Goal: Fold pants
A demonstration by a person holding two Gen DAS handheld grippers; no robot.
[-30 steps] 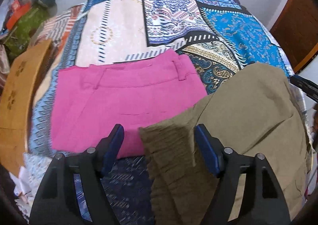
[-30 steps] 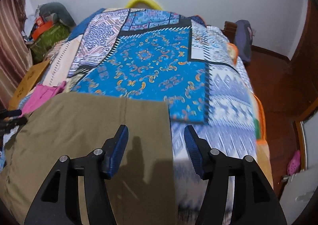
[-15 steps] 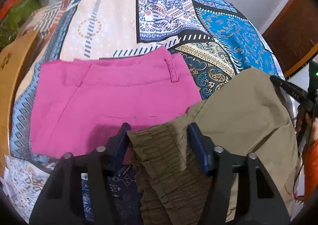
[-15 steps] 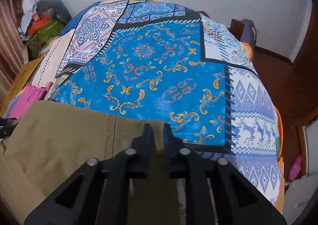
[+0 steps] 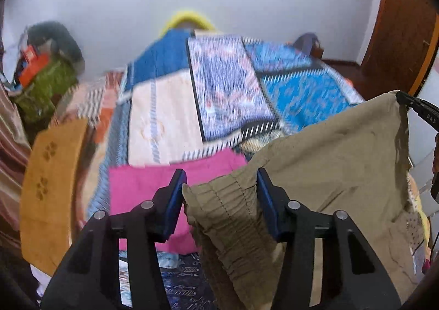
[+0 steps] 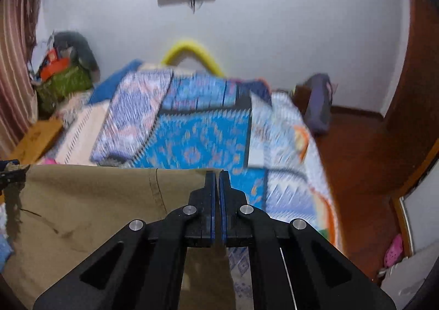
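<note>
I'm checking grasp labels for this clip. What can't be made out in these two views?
- Left wrist: whether the left gripper pinches the olive pants; the waistband fills the gap between the spread fingers.
- Left wrist: the pink pants' lower part, behind a finger.
- Right wrist: the olive pants' lower part, behind the right gripper and the frame edge.
- Both: the bedspread pattern, motion-blurred.
</note>
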